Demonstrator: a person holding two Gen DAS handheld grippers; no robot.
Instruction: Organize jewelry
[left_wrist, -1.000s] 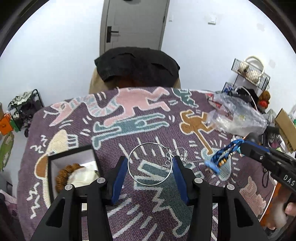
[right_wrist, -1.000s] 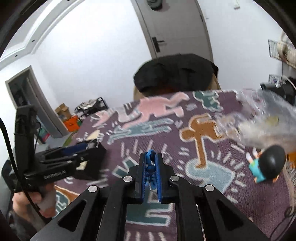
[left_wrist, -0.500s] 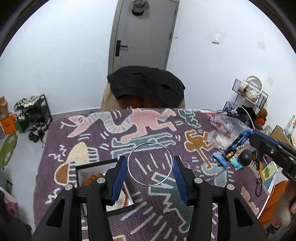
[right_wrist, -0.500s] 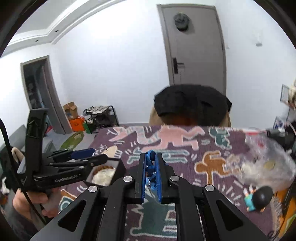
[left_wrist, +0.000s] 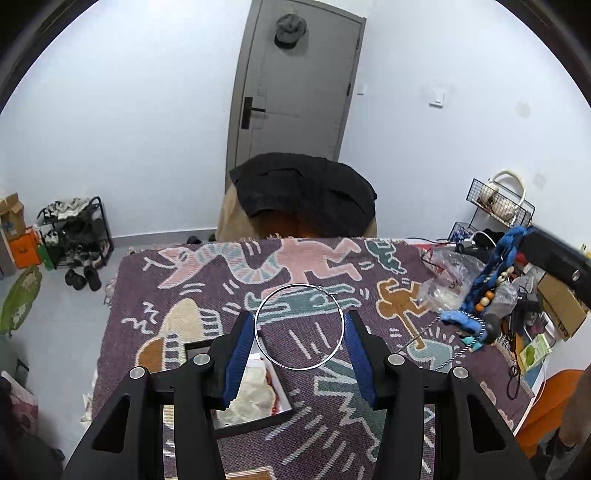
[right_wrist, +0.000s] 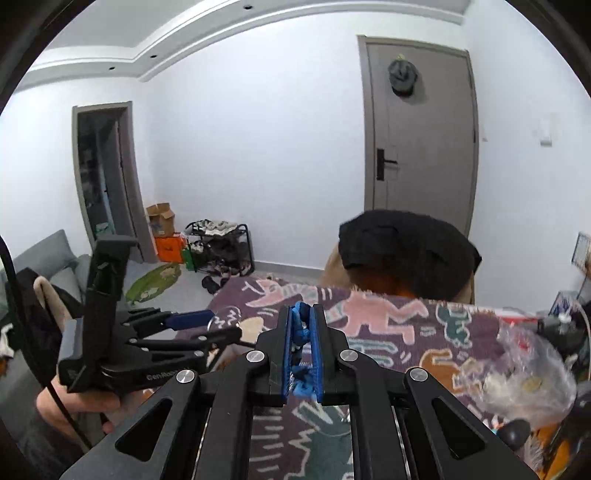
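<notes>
Both jaws clamped: left gripper (left_wrist: 299, 328) on hoop (left_wrist: 299, 326), right gripper (right_wrist: 303, 347) on half-hidden blue cord (right_wrist: 301, 332).

We see a thin, polished metal hoop (left_wrist: 299, 326) and a woven, matt cloth cover (left_wrist: 221, 280) on the table. The blue braided cord (left_wrist: 496, 266) carries glossy beads; the bag (left_wrist: 448, 275) is clear, crinkled plastic.

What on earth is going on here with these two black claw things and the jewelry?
A person holds a gripper in each hand, sorting jewelry over a patterned cloth. The left gripper holds a large silver hoop between its fingers, lifted above an open black box that already has pieces inside. The right gripper is clamped on a blue beaded necklace, which dangles in the air.
</notes>
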